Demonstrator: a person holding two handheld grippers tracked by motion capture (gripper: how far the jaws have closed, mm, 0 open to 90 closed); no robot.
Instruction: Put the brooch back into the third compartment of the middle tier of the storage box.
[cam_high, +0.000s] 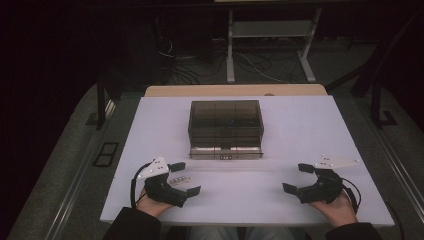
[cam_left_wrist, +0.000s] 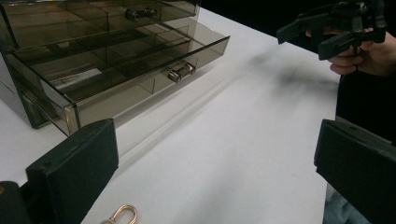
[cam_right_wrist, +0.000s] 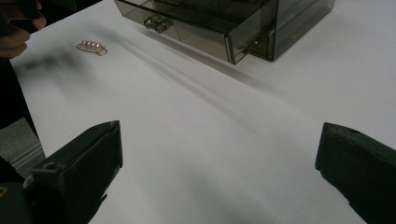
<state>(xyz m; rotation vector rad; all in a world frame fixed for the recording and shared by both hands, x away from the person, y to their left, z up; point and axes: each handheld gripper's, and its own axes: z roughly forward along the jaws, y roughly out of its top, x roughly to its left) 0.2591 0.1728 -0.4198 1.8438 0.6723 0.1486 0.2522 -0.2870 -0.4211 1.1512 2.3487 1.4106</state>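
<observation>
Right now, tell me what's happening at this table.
A person sits at a white table with a tool in each hand, both open and holding nothing. The left tool hovers around a small gold clasp with pearls lying on the table. The right tool rests apart, on the other side. Between them, farther back, stands a smoked-plastic drawer box with its bottom drawer pulled out. Nothing is gripped yet.
</observation>
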